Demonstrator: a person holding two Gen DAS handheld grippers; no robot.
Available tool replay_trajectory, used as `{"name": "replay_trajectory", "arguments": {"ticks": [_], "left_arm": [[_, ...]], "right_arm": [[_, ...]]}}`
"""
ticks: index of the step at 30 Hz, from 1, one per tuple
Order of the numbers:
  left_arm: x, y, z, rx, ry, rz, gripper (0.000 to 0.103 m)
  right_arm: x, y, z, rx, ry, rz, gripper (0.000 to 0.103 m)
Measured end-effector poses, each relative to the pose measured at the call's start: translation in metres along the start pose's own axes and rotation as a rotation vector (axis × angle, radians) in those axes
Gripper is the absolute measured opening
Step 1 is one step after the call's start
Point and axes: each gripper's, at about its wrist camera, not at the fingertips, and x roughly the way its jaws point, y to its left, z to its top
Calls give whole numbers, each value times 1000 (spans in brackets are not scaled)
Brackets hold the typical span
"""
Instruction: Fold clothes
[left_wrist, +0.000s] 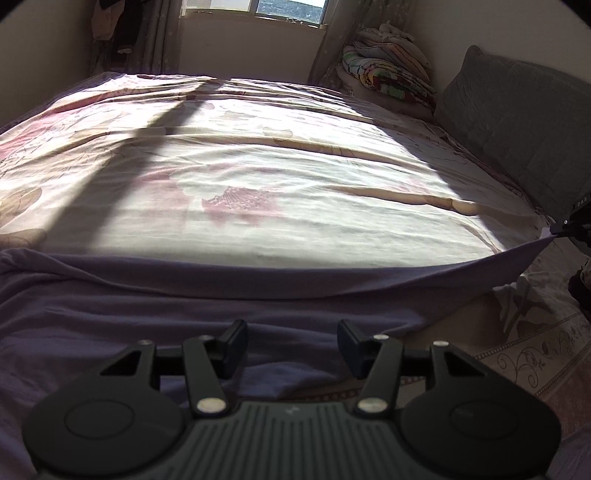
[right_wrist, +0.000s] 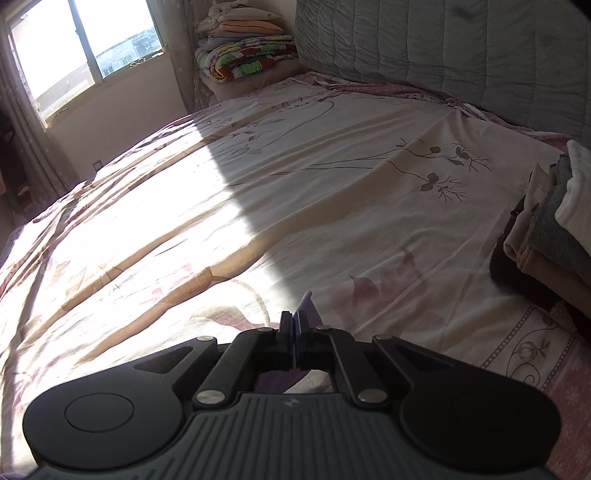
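One corner of the purple garment (left_wrist: 221, 295) is pinched by the right gripper (right_wrist: 295, 328), its edge stretching leftward beneath the gaping left gripper (left_wrist: 292, 345).

Your garment: lavender purple cloth (left_wrist: 155, 310), soft knit look, plain, no print visible. Lies spread across near part of bed, wrinkled, folds bunched at left. Far edge runs as long, slightly curved line across left wrist view, pulled taut and rising to pinched corner at far right. Same corner shows in your right wrist view as small purple tip (right_wrist: 307, 303) poking up past closed fingers. Which kind of garment, cannot tell. Lower right part sags in shadow.
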Motion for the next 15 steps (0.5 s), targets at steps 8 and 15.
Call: {"name": "replay_trajectory", "arguments": {"ticks": [8, 15], "left_arm": [[1, -3, -1, 28, -1, 6, 55], [4, 0, -1, 20, 2, 16, 55]], "right_arm": [[59, 34, 37, -10, 42, -49, 1], [110, 63, 48, -53, 79, -104, 1]]}}
